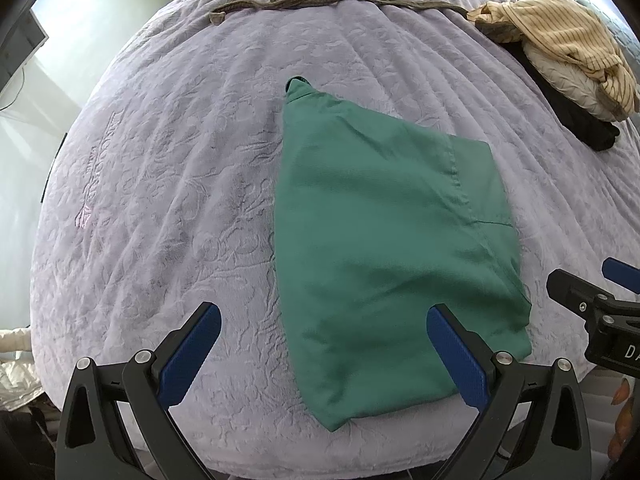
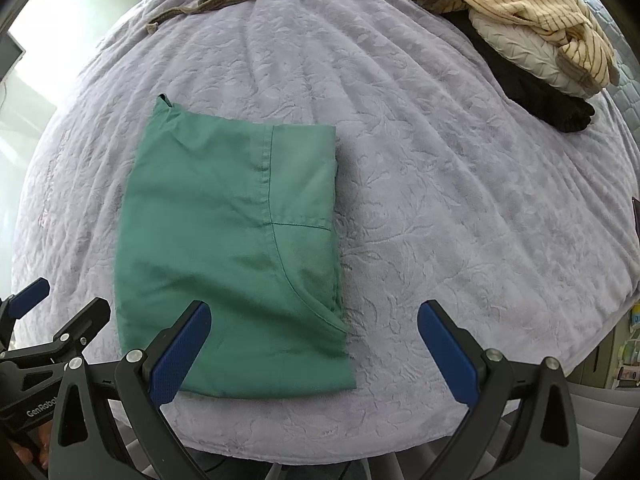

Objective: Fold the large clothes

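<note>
A green garment (image 1: 384, 240) lies folded into a rough rectangle on the lilac embossed bedspread (image 1: 180, 160); in the right wrist view the green garment (image 2: 228, 248) sits left of centre. My left gripper (image 1: 324, 320) hovers open over the garment's near left edge, nothing between its blue pads. My right gripper (image 2: 314, 320) is also open, above the garment's near right corner, holding nothing. The right gripper (image 1: 592, 292) shows at the right edge of the left wrist view, and the left gripper (image 2: 44, 308) at the left edge of the right wrist view.
A pile of clothes, a striped cream garment (image 2: 520, 4) over a white one and a black one (image 2: 540, 100), lies at the far right of the bedspread (image 2: 460, 200). A long brownish fabric belt (image 1: 320, 0) stretches across the far side. The bed's near edge runs just below both grippers.
</note>
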Available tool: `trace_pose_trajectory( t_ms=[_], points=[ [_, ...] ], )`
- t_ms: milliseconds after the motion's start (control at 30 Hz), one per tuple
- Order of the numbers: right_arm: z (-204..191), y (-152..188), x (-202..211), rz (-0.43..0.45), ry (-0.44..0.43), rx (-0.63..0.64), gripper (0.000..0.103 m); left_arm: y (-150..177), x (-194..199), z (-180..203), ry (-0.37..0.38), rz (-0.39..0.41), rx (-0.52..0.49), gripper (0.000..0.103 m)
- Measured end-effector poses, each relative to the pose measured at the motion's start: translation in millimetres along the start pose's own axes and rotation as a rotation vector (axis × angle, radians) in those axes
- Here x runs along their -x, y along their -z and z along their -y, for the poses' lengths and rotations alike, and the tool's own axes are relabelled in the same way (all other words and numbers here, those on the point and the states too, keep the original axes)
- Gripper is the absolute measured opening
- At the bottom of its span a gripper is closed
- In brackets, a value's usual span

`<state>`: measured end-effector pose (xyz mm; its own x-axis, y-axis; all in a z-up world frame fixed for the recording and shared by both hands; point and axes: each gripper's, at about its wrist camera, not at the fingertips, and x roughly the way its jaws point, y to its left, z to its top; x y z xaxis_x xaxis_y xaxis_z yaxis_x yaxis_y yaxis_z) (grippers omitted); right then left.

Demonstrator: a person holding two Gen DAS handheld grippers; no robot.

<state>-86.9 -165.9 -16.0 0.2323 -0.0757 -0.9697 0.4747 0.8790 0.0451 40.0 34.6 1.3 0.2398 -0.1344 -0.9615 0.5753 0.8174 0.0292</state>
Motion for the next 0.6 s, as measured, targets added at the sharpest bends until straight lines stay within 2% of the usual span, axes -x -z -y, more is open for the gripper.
trace_pose_trajectory(
  t_ms=[600],
  points=[
    [-1.9,-2.7,-1.6,-0.002,-0.005,0.007,0.103,-1.9,0.0,0.7,-0.002,0.0,0.005,0.103]
  ],
)
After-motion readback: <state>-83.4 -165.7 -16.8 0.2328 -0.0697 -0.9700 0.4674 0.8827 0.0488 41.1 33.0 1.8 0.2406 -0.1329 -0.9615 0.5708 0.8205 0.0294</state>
